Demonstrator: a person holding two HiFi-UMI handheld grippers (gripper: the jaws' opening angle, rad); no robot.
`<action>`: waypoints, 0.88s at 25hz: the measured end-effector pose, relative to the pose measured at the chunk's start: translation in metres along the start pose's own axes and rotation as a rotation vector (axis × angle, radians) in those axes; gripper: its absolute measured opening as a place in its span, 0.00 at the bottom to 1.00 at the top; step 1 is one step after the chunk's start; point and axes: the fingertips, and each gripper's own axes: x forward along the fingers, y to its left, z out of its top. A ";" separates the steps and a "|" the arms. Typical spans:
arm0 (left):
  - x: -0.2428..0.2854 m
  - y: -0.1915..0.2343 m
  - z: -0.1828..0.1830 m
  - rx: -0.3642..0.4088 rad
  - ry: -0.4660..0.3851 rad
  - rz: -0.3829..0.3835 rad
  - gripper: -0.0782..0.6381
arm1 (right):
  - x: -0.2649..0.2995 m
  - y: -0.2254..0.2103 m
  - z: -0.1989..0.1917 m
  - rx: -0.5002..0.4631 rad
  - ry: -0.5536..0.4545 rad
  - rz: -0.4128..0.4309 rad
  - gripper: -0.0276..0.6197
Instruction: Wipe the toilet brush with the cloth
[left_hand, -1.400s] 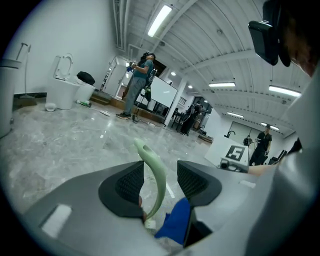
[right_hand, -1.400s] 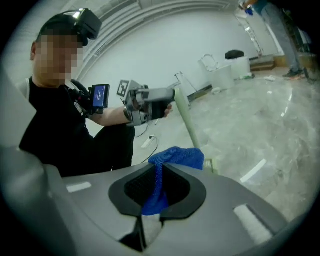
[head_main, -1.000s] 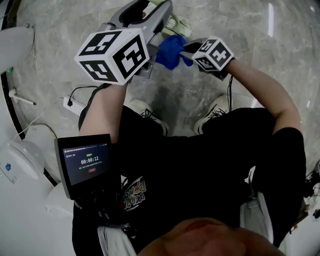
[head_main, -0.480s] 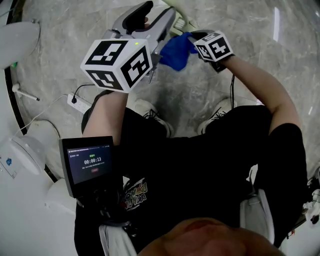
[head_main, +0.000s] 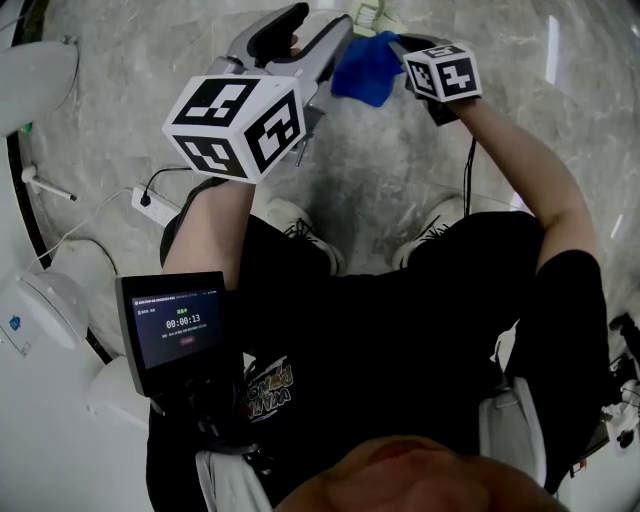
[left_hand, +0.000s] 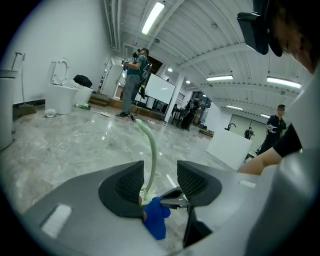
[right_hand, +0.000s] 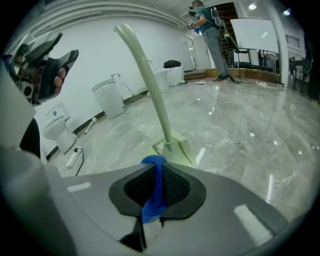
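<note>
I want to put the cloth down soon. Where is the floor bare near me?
Bare marble floor lies just ahead of the shoes and to the right of the right gripper. The left edge is crowded: toilets, power strip. Near its tip sit the cloth and toilet brush.

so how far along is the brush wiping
Done: the left gripper appears to hold the toilet brush near its head, and the right gripper is clamped on the blue cloth. In hand: the cloth sits by the brush head. To do: the long handle shows no cloth on it; cleanliness can't be told.
</note>
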 end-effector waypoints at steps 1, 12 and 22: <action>0.000 0.001 0.000 -0.001 0.001 0.002 0.40 | -0.003 0.000 0.001 0.007 -0.004 0.009 0.10; 0.003 -0.001 0.009 -0.021 -0.021 -0.002 0.40 | -0.142 0.055 0.125 0.017 -0.381 0.370 0.10; 0.004 0.002 0.013 -0.044 -0.040 0.005 0.40 | -0.183 0.034 0.084 -0.057 -0.187 0.581 0.10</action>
